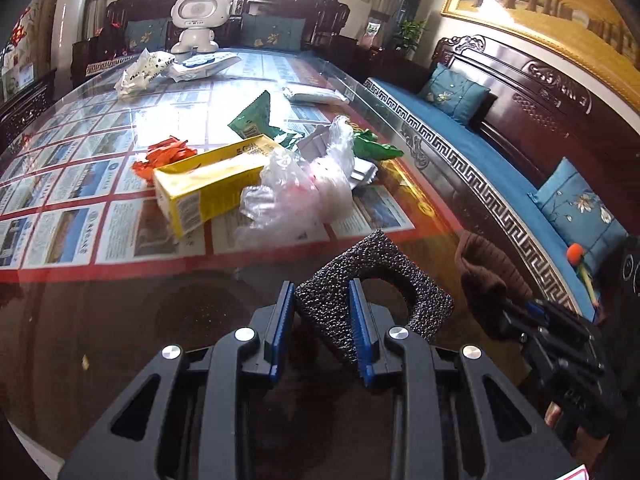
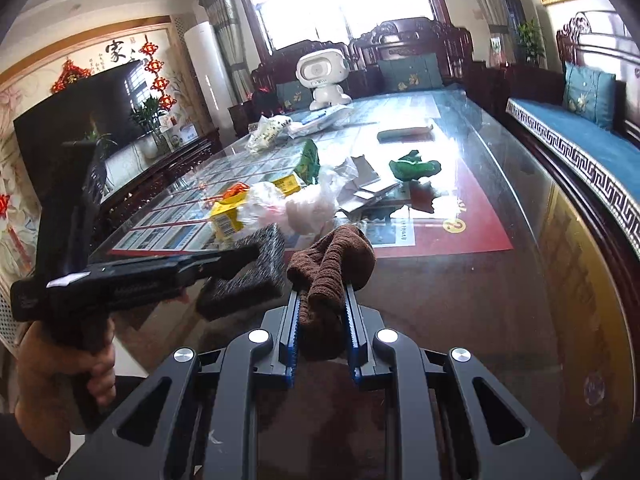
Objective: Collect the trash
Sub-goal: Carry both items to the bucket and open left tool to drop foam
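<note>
My left gripper is shut on a black foam block with a round cut-out, held above the near end of the glass-topped table; the block also shows in the right wrist view. My right gripper is shut on a brown cloth, which also shows at the right of the left wrist view. Beyond lie a yellow carton, a clear plastic bag, an orange wrapper, green wrappers and a crumpled green piece.
A white toy robot stands at the table's far end beside white wrappers. A carved wooden bench with blue cushions runs along the right. A television stands at the left.
</note>
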`<state>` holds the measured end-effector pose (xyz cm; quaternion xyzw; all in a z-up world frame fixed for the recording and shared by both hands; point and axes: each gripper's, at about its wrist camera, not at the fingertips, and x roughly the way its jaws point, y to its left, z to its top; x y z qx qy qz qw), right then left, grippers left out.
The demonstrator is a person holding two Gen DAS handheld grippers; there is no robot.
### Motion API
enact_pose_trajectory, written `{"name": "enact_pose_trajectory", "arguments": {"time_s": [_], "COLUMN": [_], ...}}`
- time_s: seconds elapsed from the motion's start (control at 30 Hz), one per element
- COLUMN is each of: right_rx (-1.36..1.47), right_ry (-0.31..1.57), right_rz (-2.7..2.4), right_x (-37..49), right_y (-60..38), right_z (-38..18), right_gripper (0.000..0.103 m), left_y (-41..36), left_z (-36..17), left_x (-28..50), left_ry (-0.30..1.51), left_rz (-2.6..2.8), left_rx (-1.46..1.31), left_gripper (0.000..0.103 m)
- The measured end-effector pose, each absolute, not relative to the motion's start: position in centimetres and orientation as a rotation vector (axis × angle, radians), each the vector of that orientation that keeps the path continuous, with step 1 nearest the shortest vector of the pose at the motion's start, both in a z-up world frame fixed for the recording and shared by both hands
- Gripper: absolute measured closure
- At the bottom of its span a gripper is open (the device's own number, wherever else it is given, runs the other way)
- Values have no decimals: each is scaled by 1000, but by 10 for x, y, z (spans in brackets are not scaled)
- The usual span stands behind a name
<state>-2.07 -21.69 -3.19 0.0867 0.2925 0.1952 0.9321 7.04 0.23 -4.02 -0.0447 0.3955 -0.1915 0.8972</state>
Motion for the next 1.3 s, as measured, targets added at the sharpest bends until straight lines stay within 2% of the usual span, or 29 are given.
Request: {"name": "enact_pose_trajectory", "arguments": {"time_s": [0.37, 0.77, 0.97, 1.0, 1.03, 1.13, 1.3], "right_rx": [62, 23, 18, 18, 19, 17, 8], "right_ry": [586, 674, 684, 687, 688, 692, 699], "right_rz": [384, 340, 333, 330, 329, 332, 345], "right_x": [-108, -151, -159, -160, -159, -159, -159], "right_y": [-191, -183, -183, -183, -184, -183, -179], "right_z": [-23, -50, -53, -54, -54, -55, -57], "right_gripper": [84, 84, 84, 84, 84, 84, 84], "left_y": [26, 3, -5, -6, -7, -10, -6], "left_z": [-42, -139, -168, -170, -170, -169, -165], "left_x": [-43, -118, -132, -134, -133, -134, -140], "left_ry": [775, 1048, 1133, 1142, 1145, 1141, 1117], "left_rz": [-479, -648, -694, -702, -705, -715, -699], "left_rx": [36, 107, 111, 115, 118, 128, 144], "left_gripper": [75, 74, 72, 69, 58, 43, 34]}}
